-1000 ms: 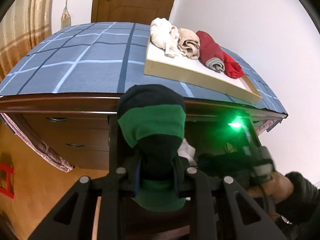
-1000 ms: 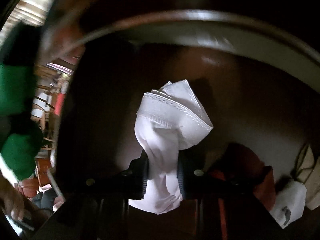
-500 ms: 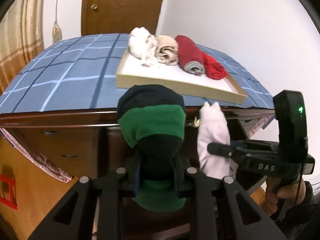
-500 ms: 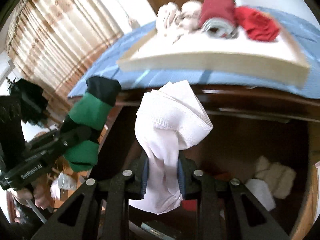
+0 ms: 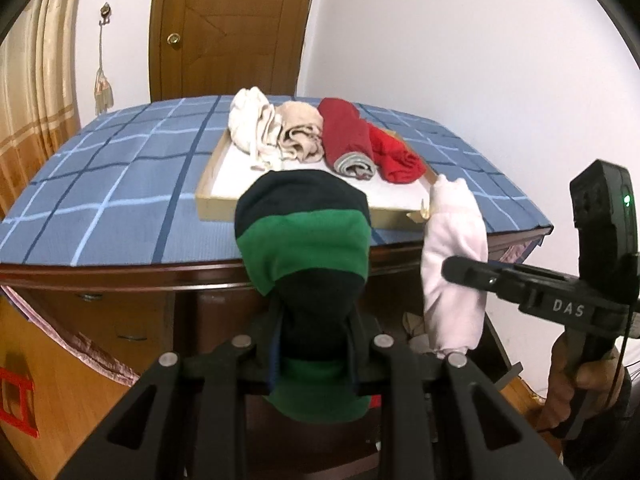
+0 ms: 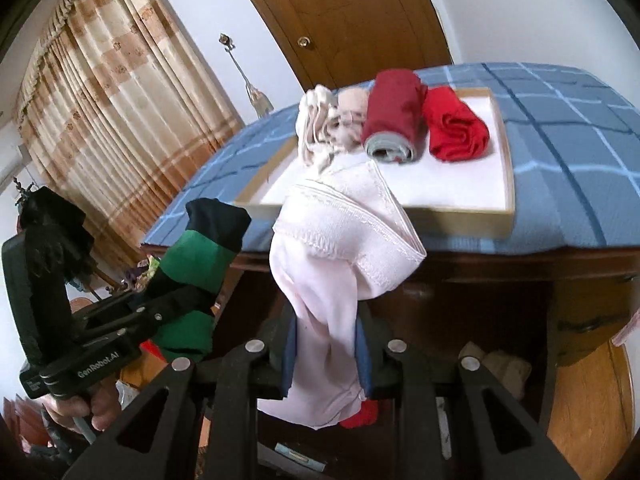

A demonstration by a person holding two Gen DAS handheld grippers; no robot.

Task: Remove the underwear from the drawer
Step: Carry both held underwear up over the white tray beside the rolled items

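Right now both grippers hold rolled underwear up in front of the dresser. The left gripper point(image 5: 314, 336) is clamped narrowly on a green-and-navy striped roll point(image 5: 304, 248), which stands upright between its jaws, its top above the fingers and its tail hanging below. The right gripper point(image 6: 326, 346) pinches a pale pink pair point(image 6: 340, 256) the same way, the lace-edged waistband flaring above the jaws. Beyond them, on the blue checked cloth point(image 5: 120, 184) covering the dresser top, sits a shallow tray point(image 6: 506, 168) with four rolls along its far side: cream point(image 5: 250, 120), beige point(image 5: 300, 130), dark red point(image 5: 348, 136) and bright red point(image 5: 394, 156). Below the grippers the open drawer point(image 6: 496, 364) shows a few more pieces.
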